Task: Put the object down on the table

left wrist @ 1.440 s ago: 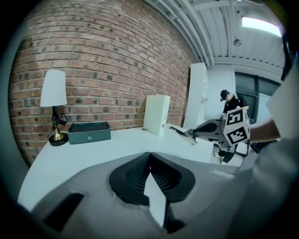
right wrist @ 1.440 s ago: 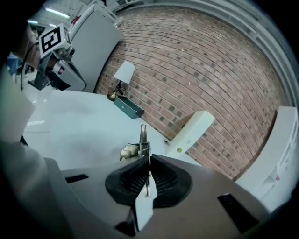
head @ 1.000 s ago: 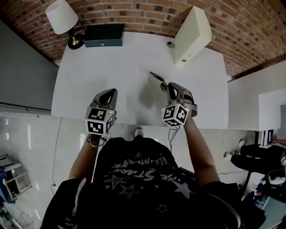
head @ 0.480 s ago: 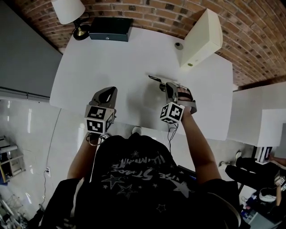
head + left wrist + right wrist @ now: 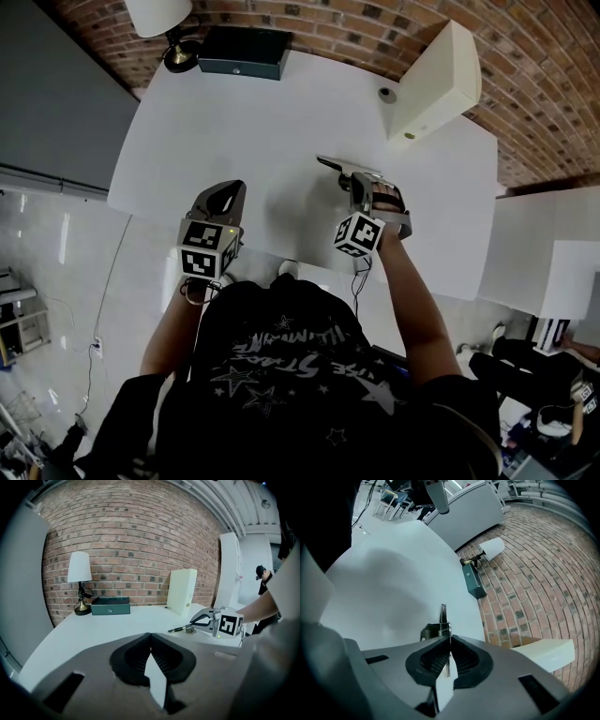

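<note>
Our right gripper (image 5: 450, 640) is clamped on a thin metal tool (image 5: 443, 613). Its tip juts forward low over the white table (image 5: 384, 583), and we cannot tell whether it touches. Our left gripper (image 5: 150, 638) hangs at the near edge, jaws pressed together on nothing. A green box (image 5: 110, 605) and a lamp (image 5: 79, 581) stand at the brick wall.

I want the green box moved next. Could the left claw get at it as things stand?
Probably yes: only bare table lies between the left claw and the green box at the far edge beside the lamp. Its jaws are shut and empty, so must open first.
</note>
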{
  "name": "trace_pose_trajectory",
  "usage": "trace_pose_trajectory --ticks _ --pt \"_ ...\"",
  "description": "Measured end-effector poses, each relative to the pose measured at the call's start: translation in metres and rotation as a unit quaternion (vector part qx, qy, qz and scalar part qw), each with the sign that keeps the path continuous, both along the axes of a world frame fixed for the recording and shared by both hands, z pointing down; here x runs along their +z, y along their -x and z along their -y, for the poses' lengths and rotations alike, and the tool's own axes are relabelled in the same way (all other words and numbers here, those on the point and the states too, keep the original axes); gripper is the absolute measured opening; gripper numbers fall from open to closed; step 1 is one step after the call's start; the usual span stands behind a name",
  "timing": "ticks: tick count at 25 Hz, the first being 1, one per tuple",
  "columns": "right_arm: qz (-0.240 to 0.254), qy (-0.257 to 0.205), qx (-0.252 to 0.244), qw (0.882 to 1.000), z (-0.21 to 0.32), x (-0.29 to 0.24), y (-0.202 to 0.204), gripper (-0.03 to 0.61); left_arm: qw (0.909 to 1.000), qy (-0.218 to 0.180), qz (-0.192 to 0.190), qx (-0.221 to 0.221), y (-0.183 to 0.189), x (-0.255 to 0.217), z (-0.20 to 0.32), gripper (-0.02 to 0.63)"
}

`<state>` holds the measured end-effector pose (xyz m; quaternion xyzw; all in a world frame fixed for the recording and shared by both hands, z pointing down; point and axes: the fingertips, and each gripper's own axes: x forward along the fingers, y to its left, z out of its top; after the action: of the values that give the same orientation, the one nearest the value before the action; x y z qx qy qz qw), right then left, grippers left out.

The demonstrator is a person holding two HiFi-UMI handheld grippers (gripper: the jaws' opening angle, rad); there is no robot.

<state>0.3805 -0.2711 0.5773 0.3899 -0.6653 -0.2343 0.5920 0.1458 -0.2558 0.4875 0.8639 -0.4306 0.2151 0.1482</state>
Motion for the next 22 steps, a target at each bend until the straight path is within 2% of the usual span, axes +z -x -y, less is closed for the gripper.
trace_pose_trajectory --ticks 22 --pt "0.002 -0.009 0.008 1.0 0.003 0.012 0.009 0.02 1.0 0.004 -0.002 -0.002 0.002 0.003 -0.005 0.02"
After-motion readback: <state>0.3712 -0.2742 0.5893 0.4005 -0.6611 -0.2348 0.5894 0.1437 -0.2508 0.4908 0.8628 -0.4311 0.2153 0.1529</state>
